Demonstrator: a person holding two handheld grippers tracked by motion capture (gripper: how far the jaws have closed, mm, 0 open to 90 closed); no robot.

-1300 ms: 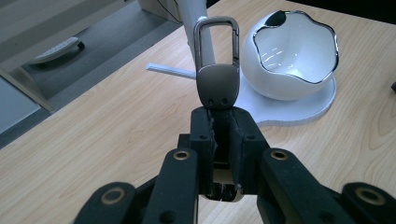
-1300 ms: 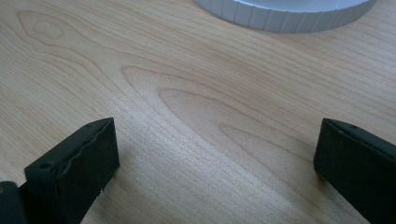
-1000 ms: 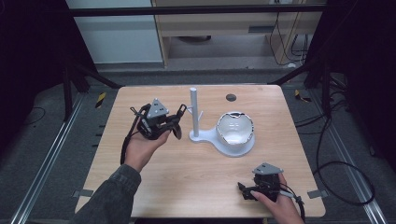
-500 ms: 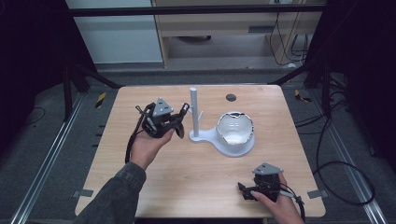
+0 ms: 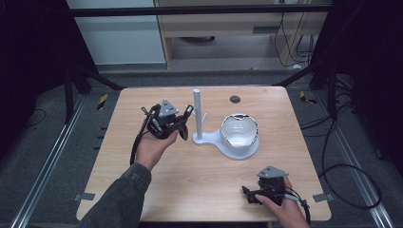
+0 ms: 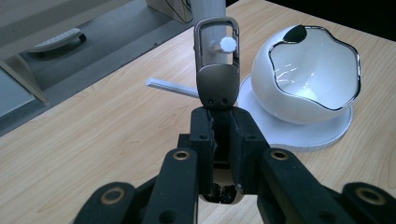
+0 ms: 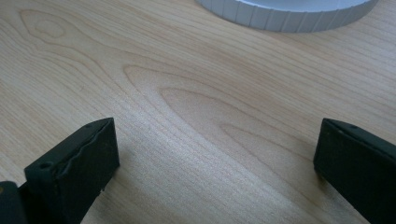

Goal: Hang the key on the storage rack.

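**A:** Left of centre in the high view, the left gripper [image 5: 183,124] sits just beside the white post [image 5: 197,114] of the stand [image 5: 216,140]. What is it holding?

**B:** A metal key clip. The left gripper view shows its fingers [image 6: 201,135] clenched on the clip's flat tab, with the key clip [image 6: 216,65] standing up in the upper middle of that frame. A small white peg [image 6: 227,44] on the post shows through the clip's open loop.

**A:** So the step is hanging the clip on the peg?

**B:** That's my reading. To do it well, I'd keep the loop square to the peg, ease it along until the peg is well through, then lower it so the loop's top rests on the peg before letting go. Tilting risks catching the loop's rim on the peg's tip.

**A:** And the other hand?

**B:** The right gripper [image 5: 252,195] lies low at the lower right of the high view, well apart from the stand. Its own view shows the fingers [image 7: 74,168] released, spread wide over bare wooden surface [image 7: 196,107], nothing between them.

**A:** What does the overhead add?

**B:** The layout: the white bowl [image 5: 239,132] on the stand's base, right of the post. But the clip and peg are too small to make out there; the left gripper view gives their alignment.
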